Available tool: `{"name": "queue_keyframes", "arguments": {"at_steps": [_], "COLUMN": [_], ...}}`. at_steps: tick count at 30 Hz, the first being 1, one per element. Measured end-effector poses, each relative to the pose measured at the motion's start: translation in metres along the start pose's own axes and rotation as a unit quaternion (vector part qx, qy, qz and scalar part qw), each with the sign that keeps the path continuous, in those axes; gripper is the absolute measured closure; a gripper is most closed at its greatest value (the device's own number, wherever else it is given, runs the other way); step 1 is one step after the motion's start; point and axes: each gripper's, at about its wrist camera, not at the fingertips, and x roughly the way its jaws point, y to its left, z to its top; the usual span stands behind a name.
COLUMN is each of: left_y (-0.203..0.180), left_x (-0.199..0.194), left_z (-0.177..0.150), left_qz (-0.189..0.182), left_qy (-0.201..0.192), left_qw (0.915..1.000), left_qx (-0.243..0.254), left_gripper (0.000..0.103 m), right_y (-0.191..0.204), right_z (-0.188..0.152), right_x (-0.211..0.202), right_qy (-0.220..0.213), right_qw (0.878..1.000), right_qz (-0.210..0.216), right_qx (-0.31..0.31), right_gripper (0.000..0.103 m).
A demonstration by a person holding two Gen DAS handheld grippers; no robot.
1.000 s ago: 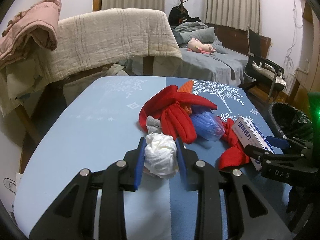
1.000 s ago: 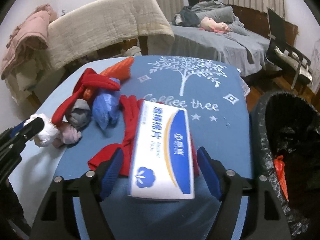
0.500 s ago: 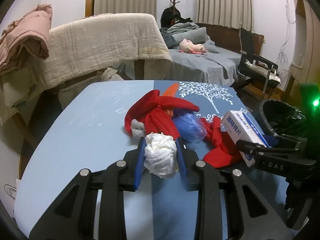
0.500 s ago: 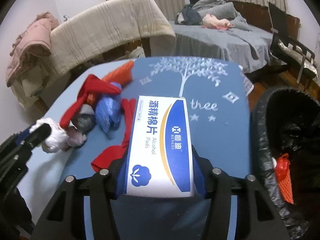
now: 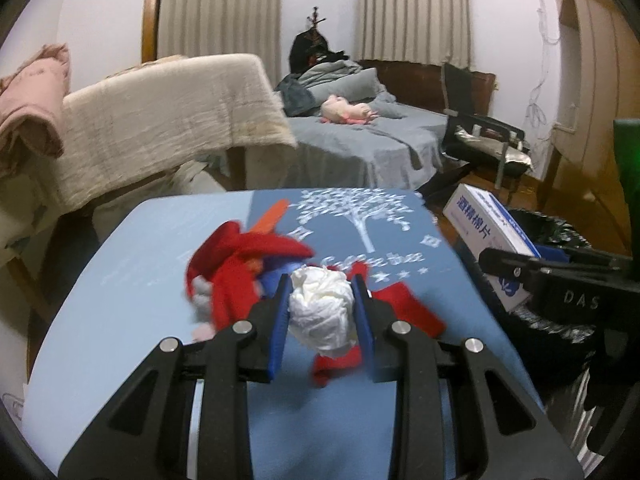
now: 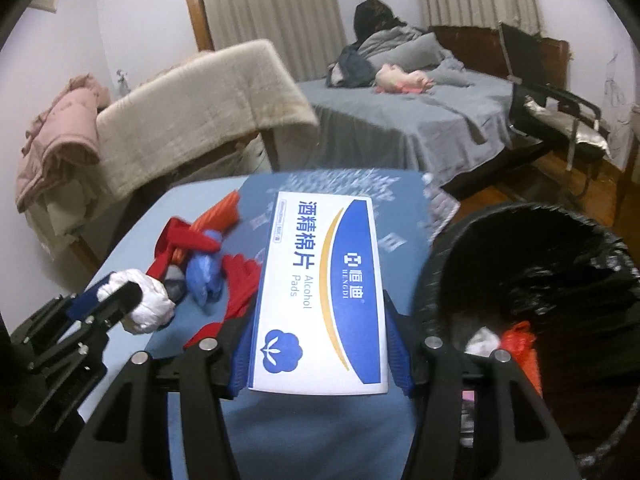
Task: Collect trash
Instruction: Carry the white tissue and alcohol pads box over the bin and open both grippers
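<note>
Nearest, left wrist view: left gripper (image 5: pixel 322 304) clenched on white tissue wad (image 5: pixel 323 312), blue pads pressing both sides, wad lifted clear of table (image 5: pixel 132 300). Fingers angled down and fwd over tabletop. Same gripper seen side-on at lower left of right wrist view (image 6: pixel 120 300), wad (image 6: pixel 150 304) bulging past the tips.

Right gripper (image 6: pixel 320 344) clamped on alcohol pad box (image 6: pixel 320 292), pads tight against both long sides, box flat, label up, far end pointing away. Tilted downward, held off table w/ box partly over table's right edge, just beside bin. In left wrist view, same box (image 5: pixel 490 232) poking out at right, raised above table level, near bin rim.

Bin (image 6: pixel 540 280) w/ black liner immediately right of table; orange-red scrap (image 6: pixel 520 344) and sth white inside, rest too dark to tell.

Mid-table, beyond both grippers: heap of red cloth (image 5: pixel 244 268), blue crumpled item (image 6: pixel 204 276), small grey lump (image 6: pixel 176 286), orange piece (image 6: pixel 218 212) at heap's far end. Blurred in both views. White tree print (image 5: pixel 360 216) on darker blue half of table.

Farther: beige blanket (image 5: pixel 160 120) draped over frame, pink quilt (image 5: pixel 32 104) at left, bed (image 5: pixel 360 148) w/ grey sheet and pink plush toy (image 5: pixel 348 114), black chair (image 5: pixel 480 140) at right, curtains (image 5: pixel 220 12) on back wall.
</note>
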Motion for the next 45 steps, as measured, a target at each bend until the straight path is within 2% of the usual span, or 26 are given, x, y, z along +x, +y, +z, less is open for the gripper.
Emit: {"name": "queue_keyframes", "arguments": {"at_steps": [13,30,36,41,45], "left_y": [-0.082,-0.202,-0.225,-0.220,-0.205], "left_x": [0.010,0.057,0.077,0.077,0.073], "left_z": [0.027,0.042,0.043,0.043,0.047], "left_qz": [-0.084,-0.181,-0.202,-0.201,-0.175], "left_qy": [-0.016,-0.004,0.009,0.007,-0.001], "left_qw": [0.9958,0.9788,0.9743,0.9750,0.9802], "left_qx": [0.035,0.096,0.100,0.094,0.091], "left_gripper": [0.074,0.073,0.060,0.044,0.026], "right_y": [-0.086,-0.190,-0.211,-0.220,-0.223], "right_z": [0.003,-0.017,-0.020,-0.022,-0.022], "right_x": [-0.049,-0.070,-0.074,-0.081,-0.085], "right_qy": [-0.041,-0.042,-0.045,-0.055,-0.066], "right_qw": [0.995,0.982,0.978,0.974,0.971], "right_qz": [-0.071,-0.148,-0.171,-0.185,-0.187], "right_qx": [0.049,0.105,0.115,0.123,0.135], "right_gripper": [0.048,0.048,0.045,0.028,0.013]}}
